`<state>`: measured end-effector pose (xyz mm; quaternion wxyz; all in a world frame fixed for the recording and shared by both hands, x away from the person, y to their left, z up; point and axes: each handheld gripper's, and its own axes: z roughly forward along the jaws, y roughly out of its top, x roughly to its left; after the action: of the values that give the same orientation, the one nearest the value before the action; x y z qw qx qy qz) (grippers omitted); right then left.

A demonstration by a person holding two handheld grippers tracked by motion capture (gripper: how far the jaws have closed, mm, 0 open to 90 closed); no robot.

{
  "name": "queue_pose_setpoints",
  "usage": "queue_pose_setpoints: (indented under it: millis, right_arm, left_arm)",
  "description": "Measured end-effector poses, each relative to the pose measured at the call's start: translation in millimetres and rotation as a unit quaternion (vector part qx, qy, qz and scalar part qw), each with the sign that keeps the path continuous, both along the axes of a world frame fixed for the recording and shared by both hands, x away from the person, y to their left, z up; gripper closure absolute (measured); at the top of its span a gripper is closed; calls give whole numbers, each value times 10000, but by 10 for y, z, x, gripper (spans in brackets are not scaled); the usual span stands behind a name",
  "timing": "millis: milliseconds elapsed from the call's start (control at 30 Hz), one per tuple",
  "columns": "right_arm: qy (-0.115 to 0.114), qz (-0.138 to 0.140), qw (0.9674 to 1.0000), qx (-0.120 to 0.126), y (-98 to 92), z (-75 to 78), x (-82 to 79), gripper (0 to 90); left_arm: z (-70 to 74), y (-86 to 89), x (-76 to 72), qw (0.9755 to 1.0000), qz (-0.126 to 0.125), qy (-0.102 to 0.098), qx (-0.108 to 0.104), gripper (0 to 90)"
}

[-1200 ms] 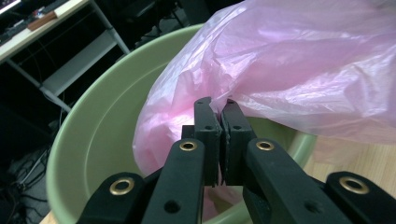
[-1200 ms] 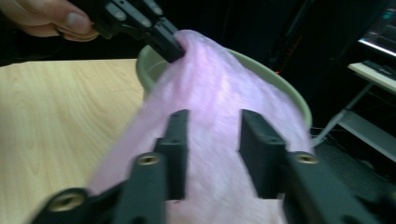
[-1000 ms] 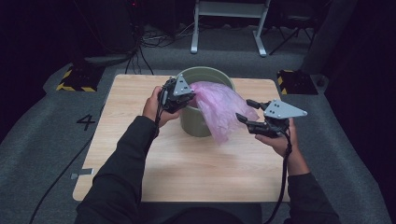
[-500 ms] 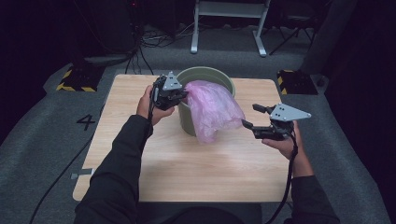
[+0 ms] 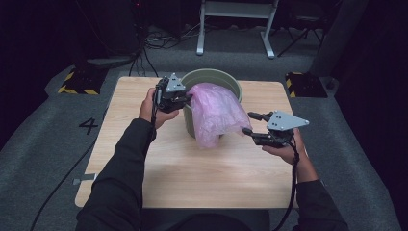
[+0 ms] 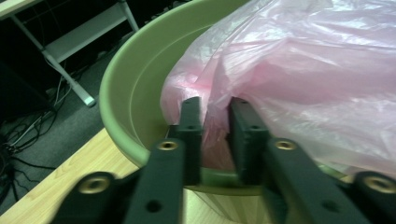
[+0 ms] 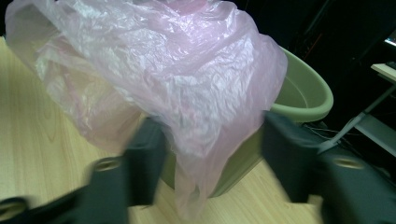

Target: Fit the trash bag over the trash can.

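The pink bag (image 5: 216,113) is draped half over the green bin (image 5: 211,79) near the worktop's far edge, lining unfinished. The left hand-held gripper (image 6: 215,116), just opening, is parted narrowly around a fold at the rim; the right hand-held gripper (image 7: 210,140), just closing, is spread wide around the hanging plastic, unpinched.

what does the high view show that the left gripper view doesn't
High view alone: both forearms, the right gripper open beside the hanging bag, the whole table, and the number 4 on the floor.
Left gripper view alone: a close look at the left gripper, whose jaws have just been opening, with a fold of bag between them at the rim.
Both: the green bin, the pink bag draped over it, and the metal frame behind.
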<state>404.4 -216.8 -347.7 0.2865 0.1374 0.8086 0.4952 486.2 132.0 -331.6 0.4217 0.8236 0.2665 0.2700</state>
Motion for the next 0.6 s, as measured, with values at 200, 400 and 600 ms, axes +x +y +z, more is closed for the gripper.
queue_pose_setpoints:
  millis: [200,400,600]
  right_arm:
    - [-27,143,9997,175,17,54,17,818]
    - [-23,-90,9998,203,22,99,30,871]
    - [-34,-275,9994,197,60,129,35,883]
  left_arm:
    - [30,54,-74,9999,46,-73,-128,430]
    - [83,110,-280,9994,-58,-123,-304,244]
    - [110,-66,-696,9965,-768,-210,-243,205]
